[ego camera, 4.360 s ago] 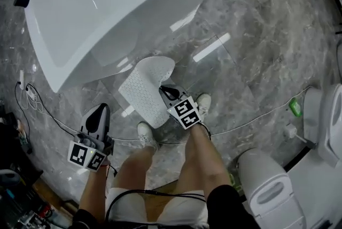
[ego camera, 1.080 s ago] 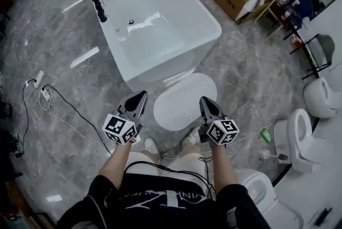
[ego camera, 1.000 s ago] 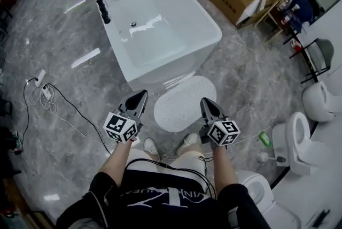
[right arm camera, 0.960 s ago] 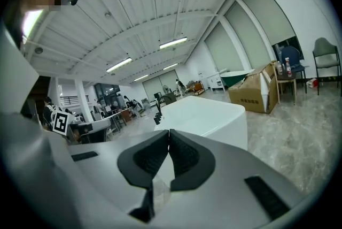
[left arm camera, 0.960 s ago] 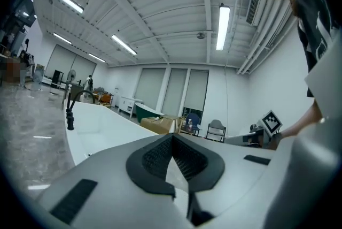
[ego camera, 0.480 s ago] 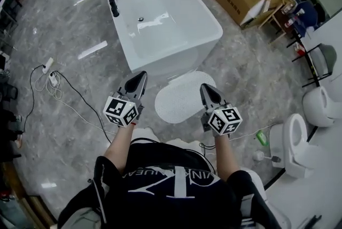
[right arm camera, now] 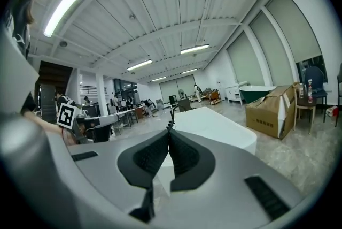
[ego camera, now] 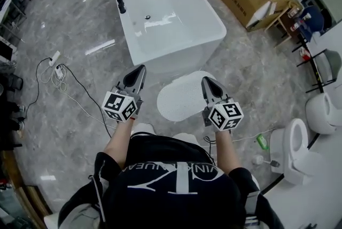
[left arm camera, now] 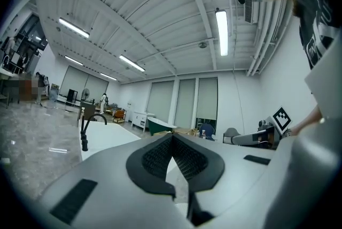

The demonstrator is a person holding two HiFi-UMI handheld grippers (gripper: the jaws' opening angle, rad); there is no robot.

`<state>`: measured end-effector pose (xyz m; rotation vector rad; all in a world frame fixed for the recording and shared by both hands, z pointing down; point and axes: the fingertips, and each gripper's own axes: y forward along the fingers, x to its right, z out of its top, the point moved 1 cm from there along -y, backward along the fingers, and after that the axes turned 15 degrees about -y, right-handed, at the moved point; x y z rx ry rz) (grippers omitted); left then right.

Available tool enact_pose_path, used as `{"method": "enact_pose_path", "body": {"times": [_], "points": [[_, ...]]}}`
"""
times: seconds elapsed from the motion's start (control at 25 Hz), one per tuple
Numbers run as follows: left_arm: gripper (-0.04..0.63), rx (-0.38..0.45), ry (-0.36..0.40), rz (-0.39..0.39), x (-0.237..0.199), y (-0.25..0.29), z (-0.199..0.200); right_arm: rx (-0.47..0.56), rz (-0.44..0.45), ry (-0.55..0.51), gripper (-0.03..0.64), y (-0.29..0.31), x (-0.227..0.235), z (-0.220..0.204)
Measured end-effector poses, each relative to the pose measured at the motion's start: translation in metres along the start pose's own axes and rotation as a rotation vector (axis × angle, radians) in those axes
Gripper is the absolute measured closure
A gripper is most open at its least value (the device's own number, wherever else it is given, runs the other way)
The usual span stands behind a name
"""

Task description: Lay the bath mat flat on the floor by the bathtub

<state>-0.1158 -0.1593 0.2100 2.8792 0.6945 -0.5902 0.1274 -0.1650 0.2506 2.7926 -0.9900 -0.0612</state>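
The white oval bath mat (ego camera: 181,98) lies on the grey marble floor (ego camera: 80,121) just beside the foot of the bathtub (ego camera: 168,59), and it looks flat, so the job seems all but done. The left gripper (ego camera: 141,69) and right gripper (ego camera: 205,81) hover either side of it, each with jaws closed tip to tip on nothing. If any rim curls, press it down with the closed tips (no pinching needed). There is open floor all round. The floor cable (ego camera: 80,88) and the toilet (ego camera: 295,139) sit well apart from the mat.
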Motion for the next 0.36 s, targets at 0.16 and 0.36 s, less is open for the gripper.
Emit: {"method": "enact_pose_path", "body": {"times": [0.16,0.36], "points": [[0.581,0.008,-0.008,0.007,0.007,-0.002,0.002,0.012,-0.001,-0.012,0.591,-0.003,0.003,0.007],[0.581,-0.001,0.013,0.004,0.017,-0.004,0.004,0.025,-0.005,0.0,0.591,-0.006,0.008,0.009]]}}
